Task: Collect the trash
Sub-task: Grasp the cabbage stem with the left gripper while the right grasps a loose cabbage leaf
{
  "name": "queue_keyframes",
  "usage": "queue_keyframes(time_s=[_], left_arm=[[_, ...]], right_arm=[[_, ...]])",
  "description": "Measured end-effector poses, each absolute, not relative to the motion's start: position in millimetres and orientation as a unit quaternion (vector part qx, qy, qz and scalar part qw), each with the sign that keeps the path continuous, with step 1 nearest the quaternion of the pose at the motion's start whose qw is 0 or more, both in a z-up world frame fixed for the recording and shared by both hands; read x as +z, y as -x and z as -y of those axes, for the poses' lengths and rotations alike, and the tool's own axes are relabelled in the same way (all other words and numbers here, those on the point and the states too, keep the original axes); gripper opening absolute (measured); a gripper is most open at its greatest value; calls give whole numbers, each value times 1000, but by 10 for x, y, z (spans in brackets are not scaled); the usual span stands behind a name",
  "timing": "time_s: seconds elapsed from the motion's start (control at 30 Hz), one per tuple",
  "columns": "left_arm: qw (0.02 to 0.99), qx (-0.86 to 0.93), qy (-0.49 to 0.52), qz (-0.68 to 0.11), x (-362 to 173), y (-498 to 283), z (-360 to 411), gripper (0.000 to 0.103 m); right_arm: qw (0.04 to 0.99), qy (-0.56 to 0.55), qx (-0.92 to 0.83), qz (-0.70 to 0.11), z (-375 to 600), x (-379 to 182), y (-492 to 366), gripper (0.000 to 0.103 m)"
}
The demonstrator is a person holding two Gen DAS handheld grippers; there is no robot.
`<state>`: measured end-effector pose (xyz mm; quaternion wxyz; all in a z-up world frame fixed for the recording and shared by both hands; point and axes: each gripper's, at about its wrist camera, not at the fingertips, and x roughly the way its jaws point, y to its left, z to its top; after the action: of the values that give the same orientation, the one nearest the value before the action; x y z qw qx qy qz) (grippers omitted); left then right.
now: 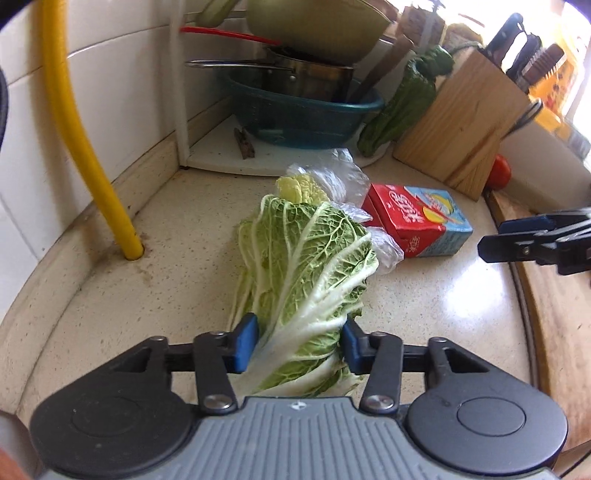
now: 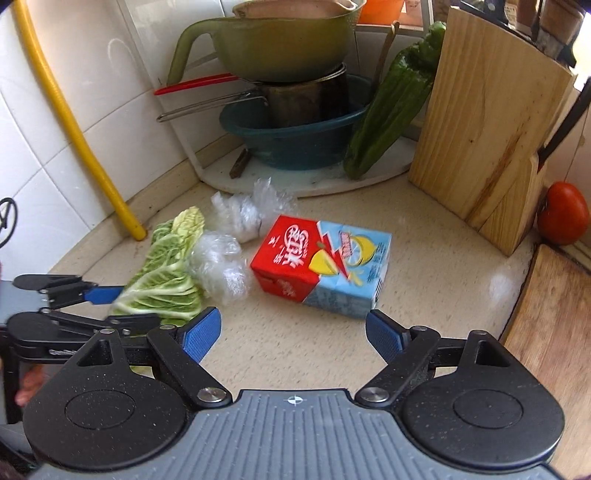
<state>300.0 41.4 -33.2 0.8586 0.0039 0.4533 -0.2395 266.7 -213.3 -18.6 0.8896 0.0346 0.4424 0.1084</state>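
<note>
Countertop: left hand-held gripper (image 1: 299, 345) clamps cabbage leaf (image 1: 314, 258); right hand-held gripper (image 2: 293, 332) tilts down, agape.

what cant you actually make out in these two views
- Drink carton: its print is blurred in the right wrist view, and in the left wrist view the cabbage leaves cover its near corner.
- Knife block: the top edge crops the handles in the right wrist view.
- Metal pot: its contents are hidden under the green bowl in both views.
- No trash bin appears in either view.
</note>
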Motion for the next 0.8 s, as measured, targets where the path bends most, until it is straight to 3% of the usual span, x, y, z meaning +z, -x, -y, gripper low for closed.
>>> queue_keyframes(time_s=[0.23, 0.37, 0.63, 0.8], left_arm=[[821, -307, 139, -461, -124, -2973, -781, 38], [826, -304, 120, -460, -120, -2903, -733, 33], [811, -304, 250, -432, -40, -2831, -1245, 33], [832, -266, 260, -411, 24, -2786, -1445, 33]], right_arm=[[892, -21, 115, -436, 2188, -164, -2809, 89], [888, -22, 122, -443, 2154, -226, -2871, 87], [886, -24, 138, -443, 2105, -233, -2864, 87], [876, -45, 164, -452, 2005, -246, -2885, 87]])
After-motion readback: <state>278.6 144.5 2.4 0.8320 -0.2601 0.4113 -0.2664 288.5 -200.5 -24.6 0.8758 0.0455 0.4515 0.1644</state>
